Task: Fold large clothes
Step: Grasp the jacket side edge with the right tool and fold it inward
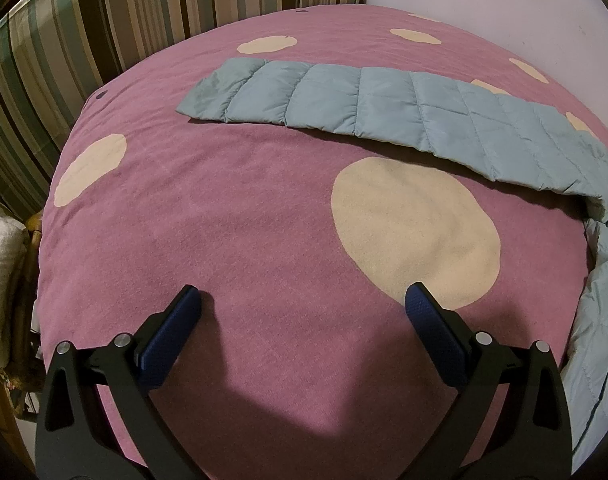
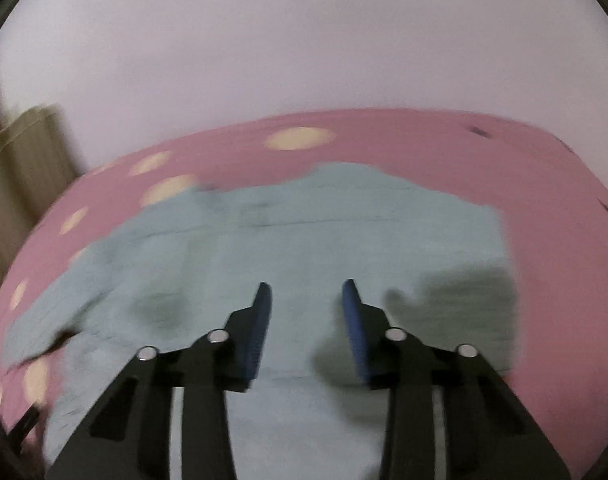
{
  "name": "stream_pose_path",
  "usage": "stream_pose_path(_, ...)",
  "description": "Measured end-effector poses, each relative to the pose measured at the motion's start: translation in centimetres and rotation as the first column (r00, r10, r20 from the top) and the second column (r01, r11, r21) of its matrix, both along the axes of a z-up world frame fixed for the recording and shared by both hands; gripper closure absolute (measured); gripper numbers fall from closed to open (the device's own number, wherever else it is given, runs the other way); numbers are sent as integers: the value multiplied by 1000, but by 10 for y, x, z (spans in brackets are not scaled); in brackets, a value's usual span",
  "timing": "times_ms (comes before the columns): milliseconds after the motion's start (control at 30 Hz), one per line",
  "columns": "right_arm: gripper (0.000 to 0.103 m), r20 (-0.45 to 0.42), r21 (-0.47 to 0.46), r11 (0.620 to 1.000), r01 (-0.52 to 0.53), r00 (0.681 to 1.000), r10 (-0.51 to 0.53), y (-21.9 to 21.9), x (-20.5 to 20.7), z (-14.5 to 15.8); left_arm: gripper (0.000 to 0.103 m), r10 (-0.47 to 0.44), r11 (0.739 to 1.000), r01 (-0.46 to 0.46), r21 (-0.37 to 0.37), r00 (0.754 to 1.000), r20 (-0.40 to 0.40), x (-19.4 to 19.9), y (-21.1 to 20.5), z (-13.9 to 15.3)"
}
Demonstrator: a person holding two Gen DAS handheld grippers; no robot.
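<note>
1. Grippers first: the left gripper hangs spread wide and empty over the pink bedspread with cream dots; the right gripper is parted, nothing between its pads.
2. Beyond, the pale blue quilted puffer jacket lies flat on it.
3. Farthest, its long padded sleeve stretches outward, unfolded; folding looks barely begun.

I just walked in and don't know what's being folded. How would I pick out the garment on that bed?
Look at the bed with the pink blanket dotted with large cream circles. Across it lies a pale blue-grey quilted jacket, one long sleeve stretched out flat towards the striped curtain. It is the only puffy, stitched-panel thing there; everything else on the bed is flat pink and cream.
</note>
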State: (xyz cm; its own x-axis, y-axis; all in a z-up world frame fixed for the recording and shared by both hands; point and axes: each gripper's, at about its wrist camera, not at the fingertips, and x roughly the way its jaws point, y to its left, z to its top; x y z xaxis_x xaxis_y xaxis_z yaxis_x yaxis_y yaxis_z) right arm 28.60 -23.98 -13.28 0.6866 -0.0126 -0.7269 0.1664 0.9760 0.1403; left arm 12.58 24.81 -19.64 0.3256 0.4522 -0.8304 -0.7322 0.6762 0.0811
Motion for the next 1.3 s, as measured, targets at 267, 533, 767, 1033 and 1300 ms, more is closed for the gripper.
stream_pose_path(267, 68, -148, -73, 997, 22, 988, -33, -33, 16, -69, 2, -1, 1000, 1, 5, 1000, -6, 0, 0, 0)
stream_pose_path(533, 67, -35, -54, 996, 70, 997, -72, -52, 43, -21, 2, -2, 1000, 2, 9, 1000, -11, 2, 0, 0)
stream_pose_path(767, 67, -133, -84, 991, 106, 984, -117, -71, 92, -55, 2, -3, 1000, 3, 10, 1000, -10, 1, 0, 0)
stream_pose_path(1033, 66, -143, -89, 992, 91, 984, -103, -72, 88, -58, 2, -4, 1000, 4, 12, 1000, -11, 0, 1, 0)
stream_pose_path(1300, 38, -54, -116, 990, 77, 995, -84, -49, 12, -36, 2, -4, 1000, 4, 12, 1000, -12, 1, 1, 0)
